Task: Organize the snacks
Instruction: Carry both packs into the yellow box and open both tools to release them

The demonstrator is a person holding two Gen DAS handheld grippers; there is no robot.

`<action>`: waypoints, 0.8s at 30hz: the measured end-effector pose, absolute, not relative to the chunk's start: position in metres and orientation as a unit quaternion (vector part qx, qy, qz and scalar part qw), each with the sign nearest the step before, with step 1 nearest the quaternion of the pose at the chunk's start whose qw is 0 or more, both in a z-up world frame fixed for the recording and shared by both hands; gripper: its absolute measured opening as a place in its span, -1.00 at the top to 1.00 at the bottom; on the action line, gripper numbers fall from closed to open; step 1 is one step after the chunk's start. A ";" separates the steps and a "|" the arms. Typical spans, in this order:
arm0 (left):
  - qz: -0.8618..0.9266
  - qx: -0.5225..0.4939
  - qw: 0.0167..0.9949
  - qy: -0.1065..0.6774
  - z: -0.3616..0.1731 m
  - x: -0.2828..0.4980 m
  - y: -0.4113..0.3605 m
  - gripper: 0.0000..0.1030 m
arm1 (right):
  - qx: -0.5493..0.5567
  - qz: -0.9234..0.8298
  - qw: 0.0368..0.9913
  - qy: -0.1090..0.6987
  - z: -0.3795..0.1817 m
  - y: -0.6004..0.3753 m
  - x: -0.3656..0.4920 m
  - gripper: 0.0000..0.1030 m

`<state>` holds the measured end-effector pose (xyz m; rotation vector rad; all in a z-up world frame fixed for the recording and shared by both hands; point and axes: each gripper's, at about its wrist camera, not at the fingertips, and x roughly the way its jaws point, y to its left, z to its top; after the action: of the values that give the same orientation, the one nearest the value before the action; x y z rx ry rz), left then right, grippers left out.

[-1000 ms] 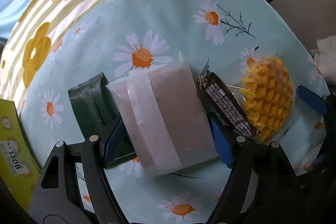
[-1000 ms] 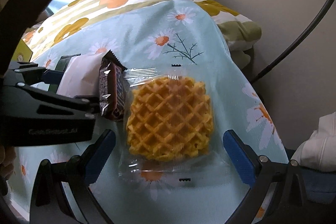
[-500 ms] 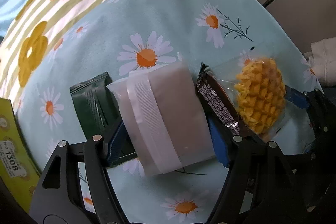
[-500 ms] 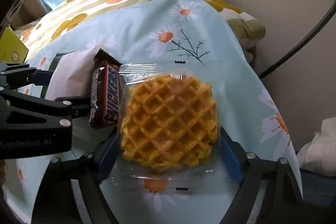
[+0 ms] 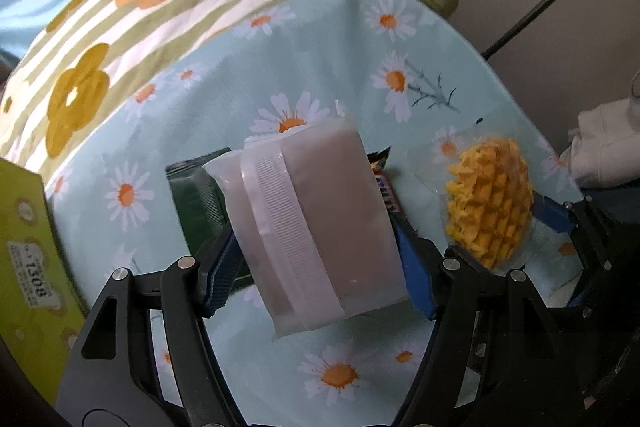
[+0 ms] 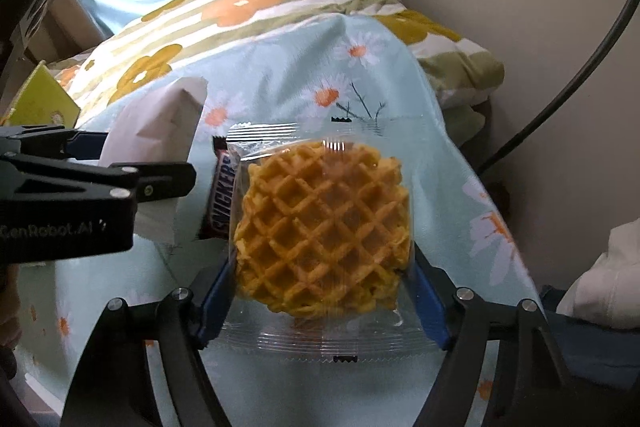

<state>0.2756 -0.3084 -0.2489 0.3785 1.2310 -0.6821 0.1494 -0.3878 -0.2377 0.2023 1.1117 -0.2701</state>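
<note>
Meanwhile left tool (image 5: 316, 267) clamps white packet (image 5: 316, 223); right tool (image 6: 320, 291) closing on waffle (image 6: 324, 231), Snickers bar (image 6: 222, 203) between.

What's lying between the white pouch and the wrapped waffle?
A Snickers bar, beside the waffle and right of the white pouch; clearest in the right wrist view.

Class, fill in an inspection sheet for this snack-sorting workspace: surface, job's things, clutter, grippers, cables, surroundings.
Surface: daisy-print cloth, blue, draped over the work area.
Job's things: white packet; wrapped waffle; Snickers bar lying between them; dark green packet behind the white one.
Clutter: yellow-green box at the left edge.
Grippers: left gripper clamped on the white packet; right gripper closing, pads against the waffle.
Cables: black cable along the wall.
Surroundings: flowered striped bedding, white cloth, curtain.
</note>
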 end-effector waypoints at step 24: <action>-0.131 -0.007 0.879 0.459 -0.079 0.258 -0.097 -0.30 | -0.015 0.100 0.910 0.403 -0.080 -0.272 0.200 -0.43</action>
<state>0.2580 -0.0975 -0.0789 -0.0137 0.9561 -0.2722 0.1998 -0.2722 -0.0800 -0.0312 0.8317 0.2059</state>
